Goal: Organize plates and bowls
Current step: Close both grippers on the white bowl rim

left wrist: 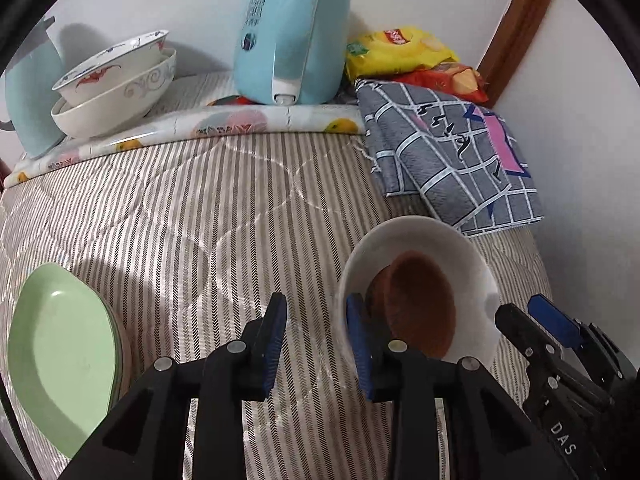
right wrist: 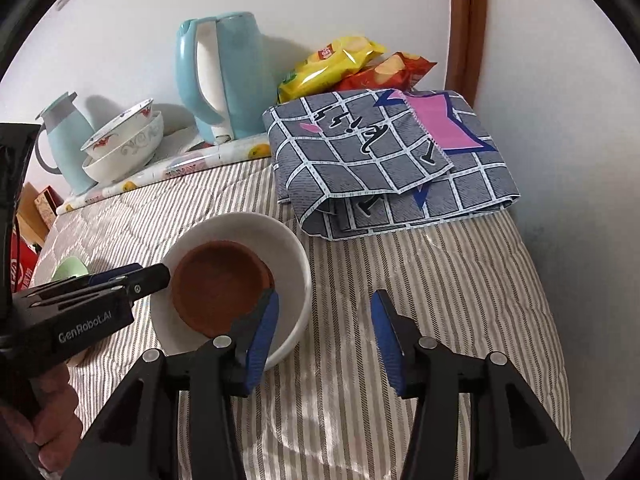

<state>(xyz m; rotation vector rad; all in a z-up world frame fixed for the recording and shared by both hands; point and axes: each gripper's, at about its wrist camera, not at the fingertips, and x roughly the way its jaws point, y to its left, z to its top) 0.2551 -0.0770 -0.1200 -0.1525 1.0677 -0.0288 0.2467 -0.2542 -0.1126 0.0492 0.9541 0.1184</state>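
Observation:
A white bowl [left wrist: 444,240] [right wrist: 292,256] sits on the striped bedding with a brown bowl [left wrist: 420,308] [right wrist: 218,284] tilted inside it. My left gripper [left wrist: 316,344] is open just left of the white bowl, its right finger at the bowl's left rim. It shows from the side in the right wrist view [right wrist: 132,280]. My right gripper [right wrist: 324,340] is open, its left finger over the white bowl's near rim. It shows at the bowl's right in the left wrist view [left wrist: 532,320]. Green plates [left wrist: 60,360] lie stacked at the left. Two stacked patterned bowls [left wrist: 116,80] [right wrist: 124,144] stand at the back.
A blue kettle [left wrist: 288,36] [right wrist: 220,76] and a blue jug [right wrist: 64,140] stand on a fruit-print mat [left wrist: 224,124] at the back. A folded grey checked cloth [left wrist: 448,152] [right wrist: 384,160] and snack bags [left wrist: 404,52] [right wrist: 340,64] lie at the back right, by the wall.

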